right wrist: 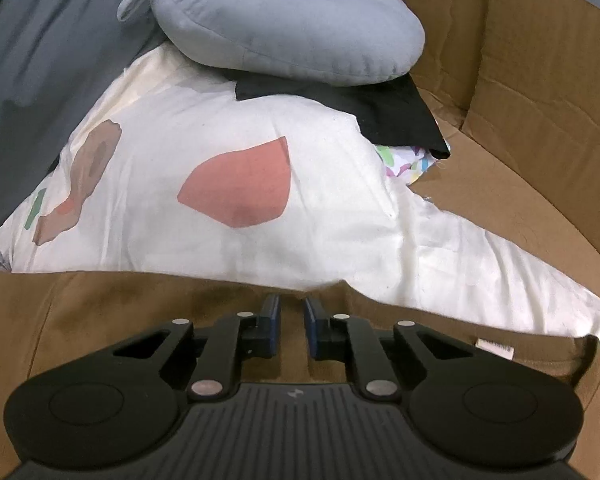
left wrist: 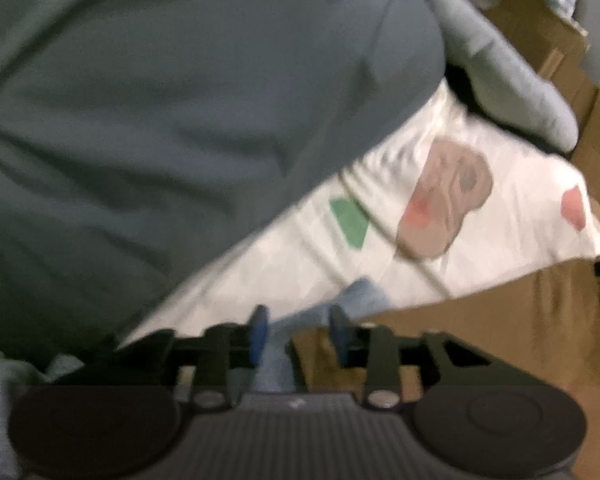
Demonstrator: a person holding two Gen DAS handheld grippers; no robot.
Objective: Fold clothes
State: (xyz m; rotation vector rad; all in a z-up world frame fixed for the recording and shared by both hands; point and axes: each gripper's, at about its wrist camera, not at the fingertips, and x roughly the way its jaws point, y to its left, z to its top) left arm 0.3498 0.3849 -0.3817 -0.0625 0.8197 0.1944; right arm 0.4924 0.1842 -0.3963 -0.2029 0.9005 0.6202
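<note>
Cardboard walls (right wrist: pixel 540 92) box in a pile of textiles, a brown cloth (right wrist: pixel 100 312) in front. White printed cloth (right wrist: pixel 340 200) with pink and green patches lies spread, rumpled, its corner trailing right; dark grey-green fabric (left wrist: pixel 160 120) covers the left, a blue neck pillow (right wrist: pixel 292 32) and black cloth (right wrist: pixel 400 116) sit behind. Left gripper (left wrist: pixel 300 332): view blurred, jaws apart, pale blue fabric (left wrist: pixel 360 292) between them, grip unclear. Right gripper (right wrist: pixel 292 320): jaws narrowly apart, empty, over the brown cloth. No fold visible; stage unclear. Likely next: pinch an edge of the white cloth cleanly.
</note>
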